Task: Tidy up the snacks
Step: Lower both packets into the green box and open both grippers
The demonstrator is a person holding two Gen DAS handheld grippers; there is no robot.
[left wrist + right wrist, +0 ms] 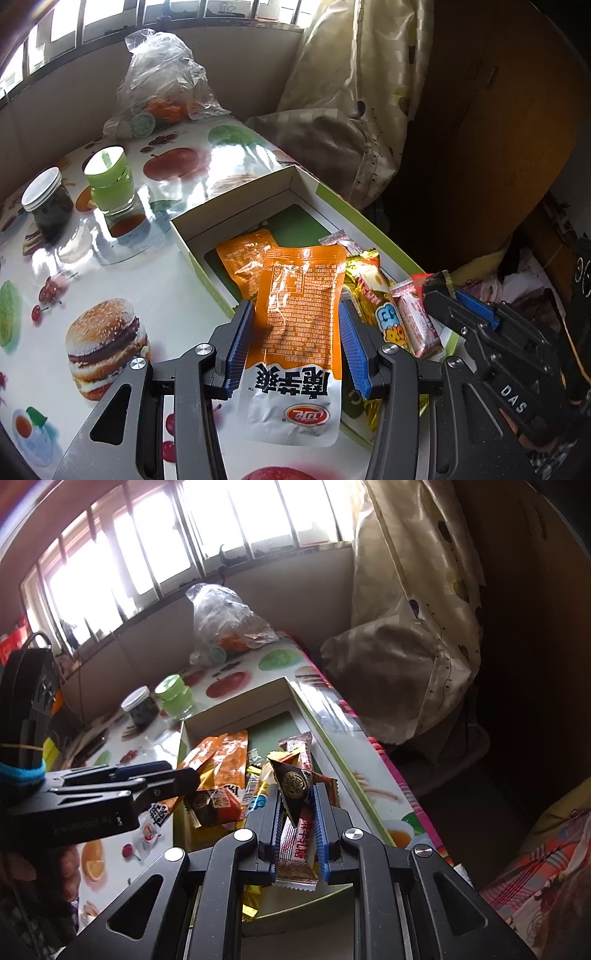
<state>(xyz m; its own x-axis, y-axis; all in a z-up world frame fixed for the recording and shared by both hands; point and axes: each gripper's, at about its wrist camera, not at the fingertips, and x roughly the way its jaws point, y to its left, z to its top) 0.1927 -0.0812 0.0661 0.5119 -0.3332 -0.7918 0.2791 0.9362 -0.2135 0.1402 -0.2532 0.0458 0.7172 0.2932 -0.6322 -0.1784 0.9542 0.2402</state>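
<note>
— While hovering over the box (236, 210), left gripper (295, 332)?
— Clamped on orange pouch (299, 314).
— Right gripper (297, 812)?
— Pinched on dark triangular candy (293, 786) — above the snacks.

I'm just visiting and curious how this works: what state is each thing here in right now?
Left gripper: shut on the orange pouch, held above the box.
Right gripper: shut on a dark triangular candy.
Box: open, partly filled with snacks.
Dark jar: lid on.
Green-lidded jar: closed, upright.
Plastic bag: crumpled, holding items.
</note>
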